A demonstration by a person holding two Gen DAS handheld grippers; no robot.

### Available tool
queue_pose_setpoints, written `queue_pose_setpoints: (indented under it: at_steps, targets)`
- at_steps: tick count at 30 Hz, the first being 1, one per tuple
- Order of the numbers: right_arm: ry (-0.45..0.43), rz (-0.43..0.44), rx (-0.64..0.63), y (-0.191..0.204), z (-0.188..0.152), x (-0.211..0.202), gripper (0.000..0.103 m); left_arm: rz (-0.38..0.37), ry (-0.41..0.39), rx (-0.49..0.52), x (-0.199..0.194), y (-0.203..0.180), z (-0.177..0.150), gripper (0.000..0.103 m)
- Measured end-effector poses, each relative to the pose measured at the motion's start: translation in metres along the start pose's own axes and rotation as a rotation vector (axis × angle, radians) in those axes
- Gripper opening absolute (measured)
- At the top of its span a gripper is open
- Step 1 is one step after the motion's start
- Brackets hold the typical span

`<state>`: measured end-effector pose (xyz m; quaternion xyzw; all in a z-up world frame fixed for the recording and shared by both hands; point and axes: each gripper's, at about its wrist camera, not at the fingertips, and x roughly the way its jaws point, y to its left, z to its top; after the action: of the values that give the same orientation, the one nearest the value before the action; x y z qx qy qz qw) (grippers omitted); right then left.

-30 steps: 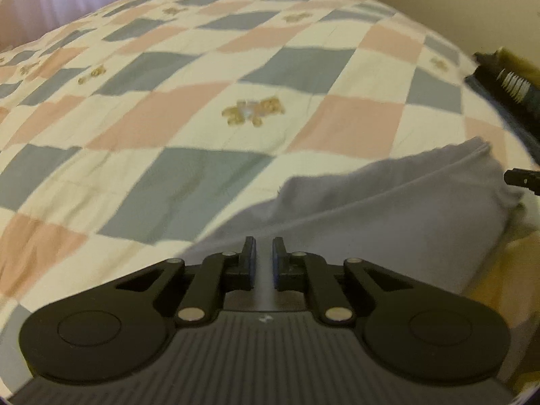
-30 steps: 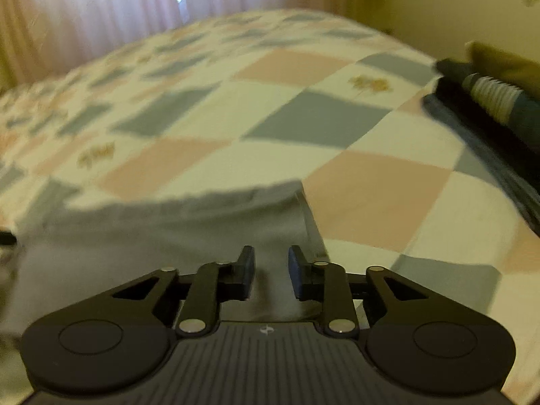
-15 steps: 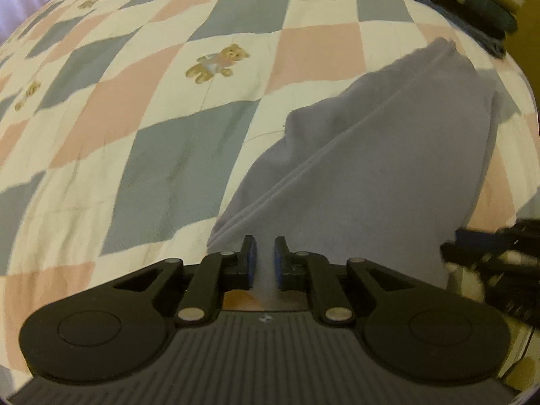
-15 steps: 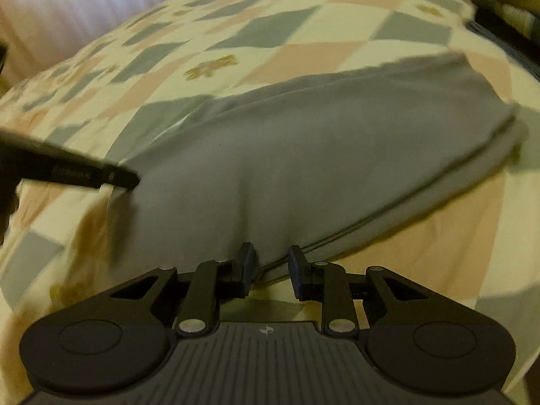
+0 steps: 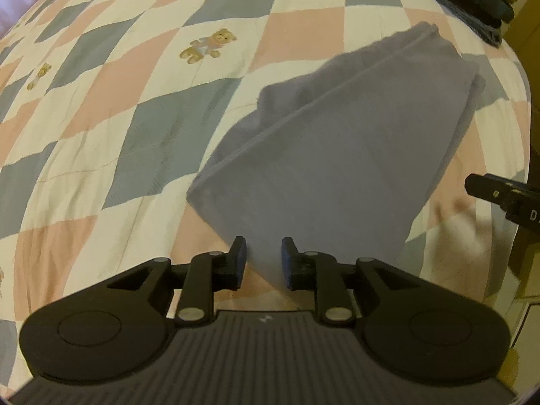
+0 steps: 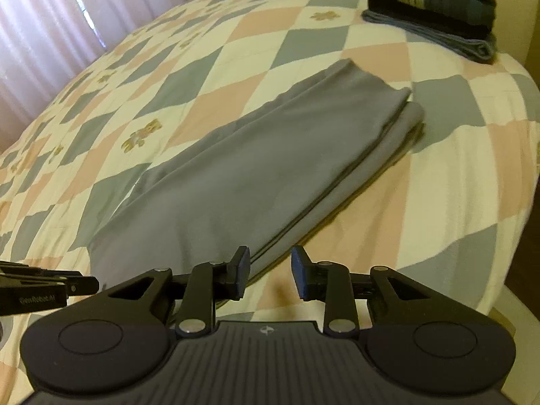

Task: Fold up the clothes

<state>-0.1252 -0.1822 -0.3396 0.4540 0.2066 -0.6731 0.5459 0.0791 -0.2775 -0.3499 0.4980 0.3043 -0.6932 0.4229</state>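
Left gripper (image 5: 261, 258) opening over grey garment (image 5: 334, 155) corner (pads apart), right gripper (image 6: 270, 271) opening beside its edge

Grey garment (image 5: 337, 155) – soft matt knit cloth, smooth, w/ fine stitched hems. Bedspread (image 5: 111, 108): quilted cotton-like cloth, matt, slightly puckered along seams, printed checks & teddy bears. Left gripper (image 5: 261, 260) and right gripper (image 6: 270, 271) – matt black plastic, ribbed body, small shiny metal pins at the pivots. Folded stack (image 6: 435, 10): assorted cloth, one piece ribbed/striped knit. Curtain (image 6: 44, 23) thin, sheer fabric.
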Motion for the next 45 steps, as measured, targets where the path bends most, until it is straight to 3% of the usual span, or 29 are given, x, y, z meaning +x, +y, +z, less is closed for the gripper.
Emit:
queue_pose_setpoints:
  at_steps: [12, 15, 19, 22, 25, 26, 31, 34, 38, 44, 45]
  targets:
    - [0.018, -0.030, 0.035, -0.007, -0.017, -0.011, 0.037, 0.002, 0.016, 0.057, 0.006, -0.015, -0.004, 0.024]
    - [0.020, -0.027, 0.030, 0.001, -0.024, -0.015, 0.037, -0.035, -0.026, 0.115, 0.001, -0.010, -0.017, 0.024]
    - [-0.002, 0.007, -0.152, 0.041, -0.044, -0.024, 0.039, 0.012, -0.129, 0.331, -0.007, 0.001, -0.044, 0.025]
    - [0.007, 0.037, -0.350, 0.079, -0.069, -0.022, 0.044, 0.109, -0.174, 0.561, 0.000, 0.006, -0.062, 0.031]
    - [-0.034, 0.028, -0.561, 0.114, -0.095, -0.021, 0.047, 0.195, -0.237, 0.838, 0.011, 0.007, -0.080, 0.032]
    - [-0.048, 0.024, -0.631, 0.125, -0.103, -0.021, 0.053, 0.207, -0.261, 0.919, 0.015, 0.008, -0.086, 0.033]
    - [-0.126, -0.043, -0.947, 0.163, -0.142, -0.010, 0.061, 0.236, -0.380, 1.261, 0.032, 0.009, -0.105, 0.041]
    - [-0.176, -0.096, -1.072, 0.174, -0.159, 0.000, 0.072, 0.253, -0.434, 1.389, 0.042, 0.016, -0.110, 0.042]
    - [-0.221, -0.164, -1.185, 0.183, -0.176, 0.018, 0.076, 0.293, -0.520, 1.549, 0.058, 0.025, -0.116, 0.052]
    - [-0.256, -0.310, -1.326, 0.189, -0.193, 0.056, 0.076, 0.332, -0.623, 1.708, 0.086, 0.028, -0.124, 0.053]
    - [-0.263, -0.322, -1.338, 0.189, -0.194, 0.060, 0.075, 0.339, -0.629, 1.723, 0.090, 0.028, -0.125, 0.048]
